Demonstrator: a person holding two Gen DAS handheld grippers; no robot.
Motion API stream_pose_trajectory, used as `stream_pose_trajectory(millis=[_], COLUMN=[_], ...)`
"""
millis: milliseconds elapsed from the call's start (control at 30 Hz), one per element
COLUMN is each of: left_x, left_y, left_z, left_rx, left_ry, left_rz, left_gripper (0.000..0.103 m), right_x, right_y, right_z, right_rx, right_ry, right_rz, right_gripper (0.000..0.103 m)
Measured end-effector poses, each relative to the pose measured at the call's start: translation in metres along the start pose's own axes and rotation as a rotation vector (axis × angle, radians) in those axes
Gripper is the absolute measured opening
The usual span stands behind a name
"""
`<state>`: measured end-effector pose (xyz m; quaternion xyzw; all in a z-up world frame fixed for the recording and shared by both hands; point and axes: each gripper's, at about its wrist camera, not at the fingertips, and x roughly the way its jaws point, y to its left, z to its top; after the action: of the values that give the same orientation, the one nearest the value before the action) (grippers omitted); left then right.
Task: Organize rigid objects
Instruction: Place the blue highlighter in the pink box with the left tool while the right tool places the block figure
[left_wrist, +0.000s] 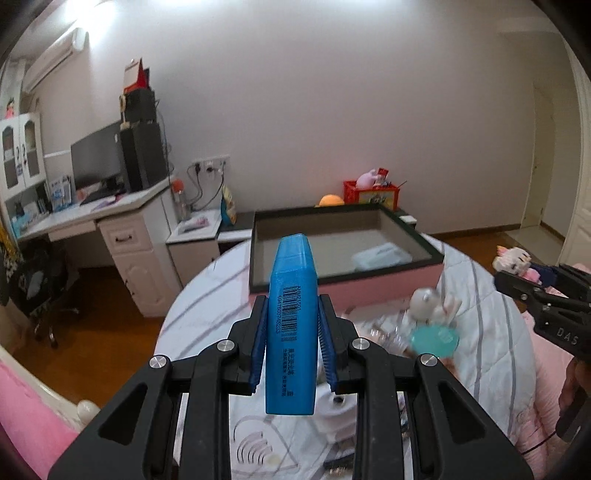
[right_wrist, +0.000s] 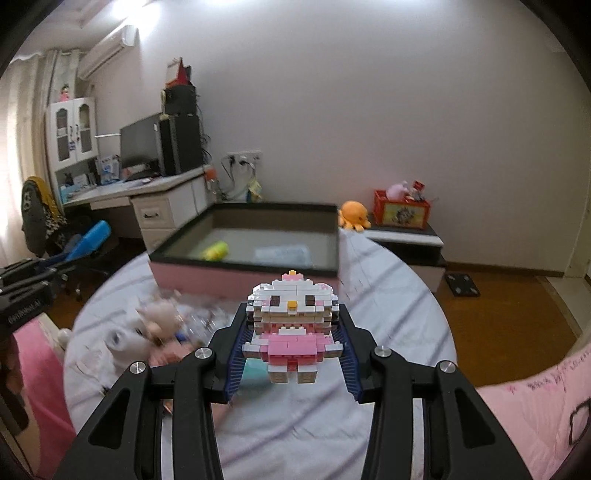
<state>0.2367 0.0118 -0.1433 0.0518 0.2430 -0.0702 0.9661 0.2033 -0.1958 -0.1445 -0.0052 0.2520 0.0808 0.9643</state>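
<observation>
Ribbed blue fingers (left_wrist: 258, 343) of the left gripper (left_wrist: 291, 339) pinch a blue case (left_wrist: 291, 325) by its long sides; the case is a smooth, flat plastic box with rounded corners, held on end above the bed, its near face printed with a barcode and small text. Fingers (right_wrist: 236, 354) of the right gripper (right_wrist: 291, 332) clamp a brick figure (right_wrist: 291, 321) at its flanks: a studded, blocky toy with a white head, dark square eyes, a yellow nose, a small crown, a pink body and tan feet. Both items hang in the air over a pale quilt (right_wrist: 388, 332) with grey stripes, short of an open box (left_wrist: 417, 243) with a dark rim and pink outer wall that rests on the bed. Left wrist view alone shows a translucent container (left_wrist: 380, 254) inside the box, a round teal lid (left_wrist: 436, 339) and a white roll (left_wrist: 336, 410) on the quilt, and the right gripper at the frame's right edge. Right wrist view alone shows a yellow-green item (right_wrist: 216, 251) on the box floor and an orange octopus toy (right_wrist: 354, 214) behind it. Blurred soft toys (right_wrist: 159, 321) lie on the quilt.
</observation>
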Motion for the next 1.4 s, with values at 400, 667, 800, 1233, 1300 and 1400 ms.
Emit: stream_pose_trajectory(millis=[400,667,800,1233,1300,1400], left_x=[0.084,0.201,0.250,0.283,0.271,0.238], left_y=[-0.002,0.000,-0.009,-0.017,-0.009,0.002], left_z=[0.069,0.091,0.088,0.089,0.090,0.096], left_rx=[0.077,0.090,0.116,0.116,0.084,0.033], left_ry=[0.046,0.252,0.366,0.442,0.414,0.332], left_rz=[-0.073,-0.120,-0.134,-0.094,-0.079,-0.080], left_gripper=[0.026,0.026,0.026,0.055,0.078,0.084], right_x=[0.078,0.176,0.227,0.257,0.241,0.213], right_y=[0.005,0.004,0.002,-0.020,-0.026,-0.030], right_z=[0.070,0.095,0.092,0.087,0.091,0.099], right_rx=[-0.043,-0.057,-0.060,0.023,0.046,0.060], right_ry=[0.032,0.206,0.339,0.417,0.376,0.312], right_rz=[0.062,0.079,0.065,0.041,0.034,0.056], right_gripper=[0.045,0.045,0.045,0.061,0.073,0.080])
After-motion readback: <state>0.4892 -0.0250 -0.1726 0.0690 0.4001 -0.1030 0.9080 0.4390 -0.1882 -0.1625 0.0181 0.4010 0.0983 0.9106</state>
